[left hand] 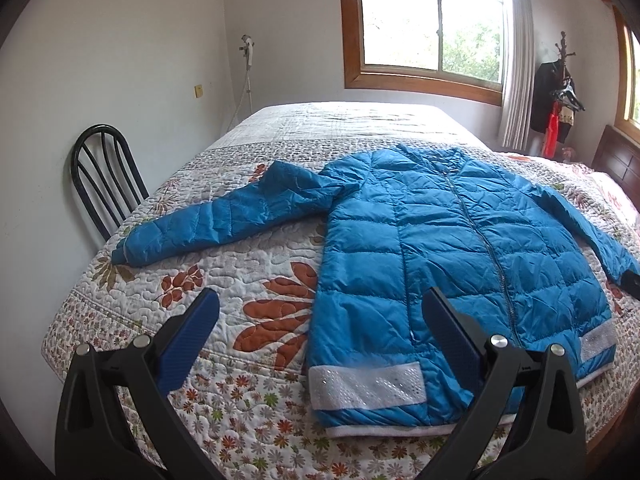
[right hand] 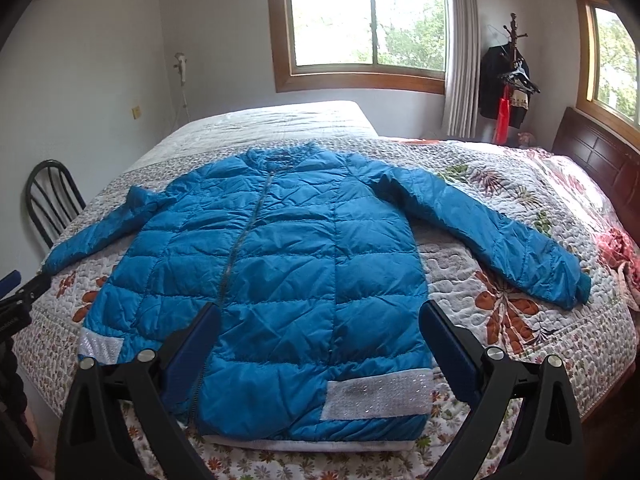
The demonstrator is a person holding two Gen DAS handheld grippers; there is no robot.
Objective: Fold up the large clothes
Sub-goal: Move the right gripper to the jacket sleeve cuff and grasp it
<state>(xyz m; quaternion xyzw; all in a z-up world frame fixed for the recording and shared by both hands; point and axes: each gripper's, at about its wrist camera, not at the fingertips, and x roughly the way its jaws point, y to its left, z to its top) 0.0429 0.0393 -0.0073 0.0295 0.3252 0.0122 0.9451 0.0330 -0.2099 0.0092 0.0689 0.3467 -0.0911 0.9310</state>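
A blue quilted puffer jacket [left hand: 448,248] [right hand: 280,256] lies flat and zipped, front up, on the bed, with both sleeves spread out to the sides. White glittery bands [left hand: 366,386] [right hand: 376,398] run along its hem near the bed's front edge. My left gripper [left hand: 320,300] hovers open above the jacket's left hem corner, holding nothing. My right gripper [right hand: 320,314] hangs open over the lower middle of the jacket, also holding nothing. The left sleeve [left hand: 208,216] reaches toward the chair; the right sleeve [right hand: 500,236] stretches toward the headboard side.
The bed carries a floral quilted cover [left hand: 248,280] [right hand: 500,320]. A black metal chair [left hand: 106,180] [right hand: 52,200] stands against the left wall. A dark wooden headboard [right hand: 600,160] is at the right, and a coat stand [right hand: 510,80] with hanging clothes stands by the curtain.
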